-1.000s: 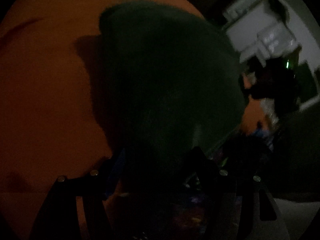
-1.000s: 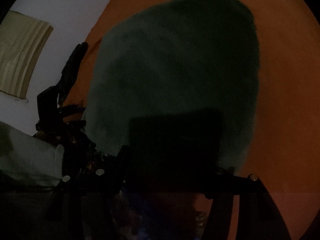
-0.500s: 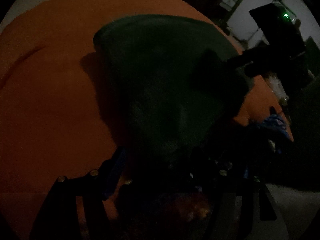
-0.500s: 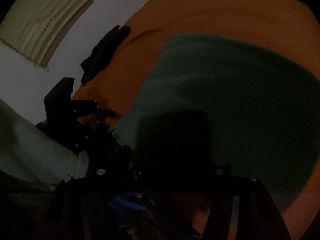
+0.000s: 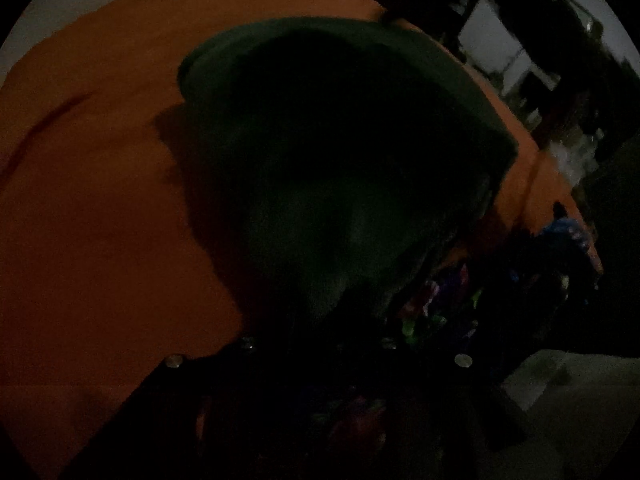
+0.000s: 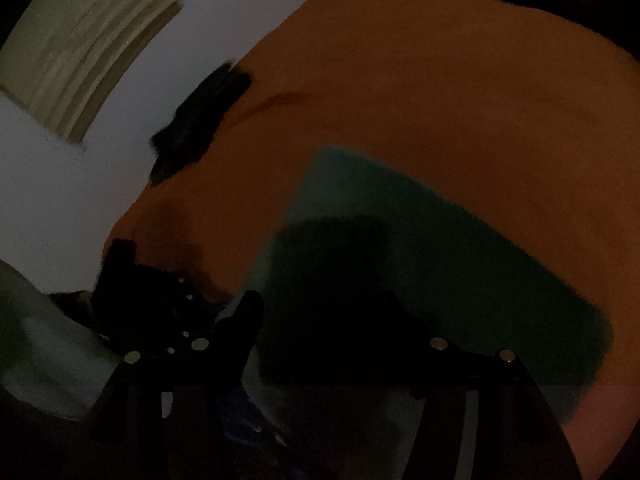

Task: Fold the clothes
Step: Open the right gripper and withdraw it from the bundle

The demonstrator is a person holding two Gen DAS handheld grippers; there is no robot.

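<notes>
Green garment [image 5: 320, 152]: dark green cloth lying on the orange bed cover [image 5: 100, 200]; in the left wrist view it rises as a rounded mound running down to the tongs, in the right wrist view [image 6: 460, 248] it lies flatter, with a straight pale edge toward the cover's middle.
Left gripper [image 5: 316, 344]: its fingers are lost in darkness at the bottom of its own view; green cloth comes right down between them, but I cannot tell how far apart the jaws stand or whether they pinch it.
Right gripper [image 6: 320, 320]: fingers spread wide apart, nothing between them; its square shadow falls on the near end of the garment.
Only the left wrist view shows: a patterned, many-coloured heap [image 5: 440, 304] with a blue piece near the cover's right edge, and dim furniture beyond.
Only the right wrist view shows: a pale wall, a ribbed beige panel [image 6: 80, 40], and the left gripper's black body at the cover's left edge.
Both views: a black cloth [image 6: 200, 120] at the cover's far edge.
Hard to make out: everything is very dark; garment type unreadable.
</notes>
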